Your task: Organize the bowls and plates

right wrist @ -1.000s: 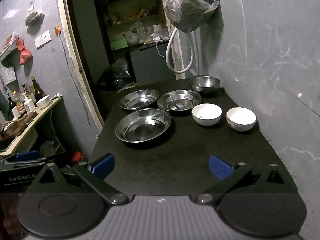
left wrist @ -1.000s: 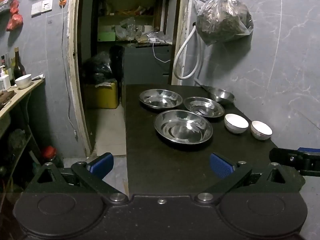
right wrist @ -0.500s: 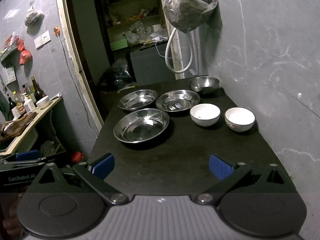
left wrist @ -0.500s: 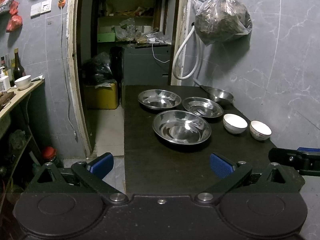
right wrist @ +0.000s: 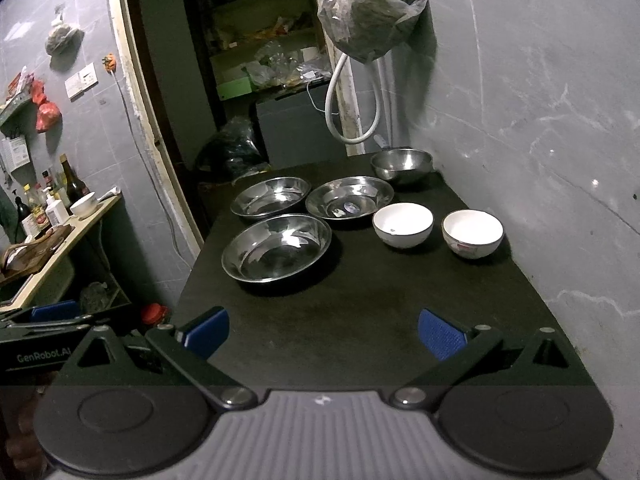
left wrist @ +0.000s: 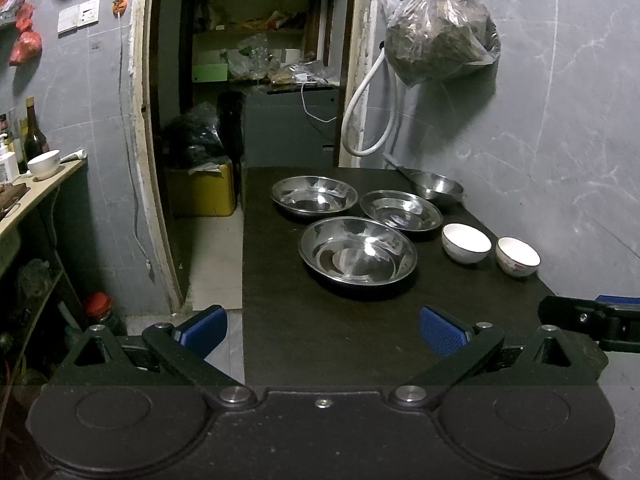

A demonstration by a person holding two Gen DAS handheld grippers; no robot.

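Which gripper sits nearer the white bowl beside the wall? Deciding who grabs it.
Right. The right gripper faces the white bowl across bare tabletop; the left gripper hangs farther left, at the table's edge.

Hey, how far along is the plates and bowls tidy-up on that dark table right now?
Nothing looks done yet. The three steel plates, the steel bowl and the two white bowls all sit separately on the table, none stacked. Nothing is in hand: the left gripper and right gripper are both open and empty, short of the dishes. All the gathering and stacking remains.
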